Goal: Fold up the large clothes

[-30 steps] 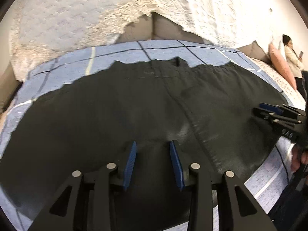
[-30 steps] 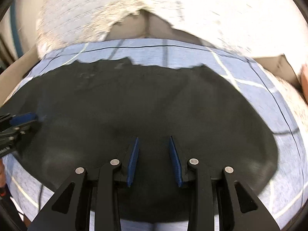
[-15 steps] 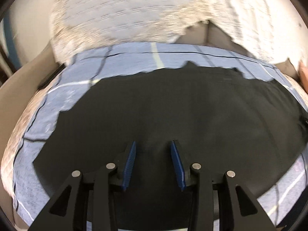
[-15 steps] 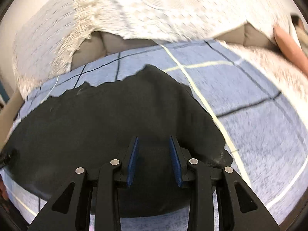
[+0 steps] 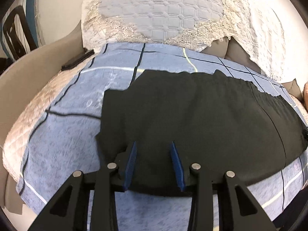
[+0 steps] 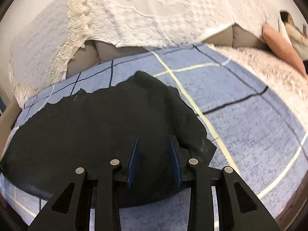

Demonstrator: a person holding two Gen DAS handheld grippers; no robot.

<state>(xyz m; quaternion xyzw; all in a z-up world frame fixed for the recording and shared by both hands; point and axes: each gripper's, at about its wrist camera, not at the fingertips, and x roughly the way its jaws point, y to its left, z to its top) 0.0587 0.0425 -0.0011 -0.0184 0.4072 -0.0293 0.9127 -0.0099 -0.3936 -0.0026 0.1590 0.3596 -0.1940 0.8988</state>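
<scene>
A large black garment [image 5: 192, 111] lies spread flat on a blue checked blanket [image 5: 63, 134] over a sofa seat. In the left wrist view my left gripper [image 5: 153, 144] is open and empty above the garment's left end, near its front edge. In the right wrist view the same garment [image 6: 100, 123] fills the left and centre; its right end is slightly rumpled. My right gripper [image 6: 153, 139] is open and empty above that right end. Neither gripper shows in the other's view.
White lace-edged covers [image 5: 163, 13] drape the sofa back behind the blanket [image 6: 240, 119]. A beige armrest [image 5: 28, 80] stands at the left with a dark flat object [image 5: 77, 61] on it. A pink cushion [image 6: 281, 46] and a seated person [image 6: 294, 32] are at the far right.
Both grippers have swung outward: the left to the garment's left end, the right to its right end. The other gripper has dropped out of each view. Both stay open.
</scene>
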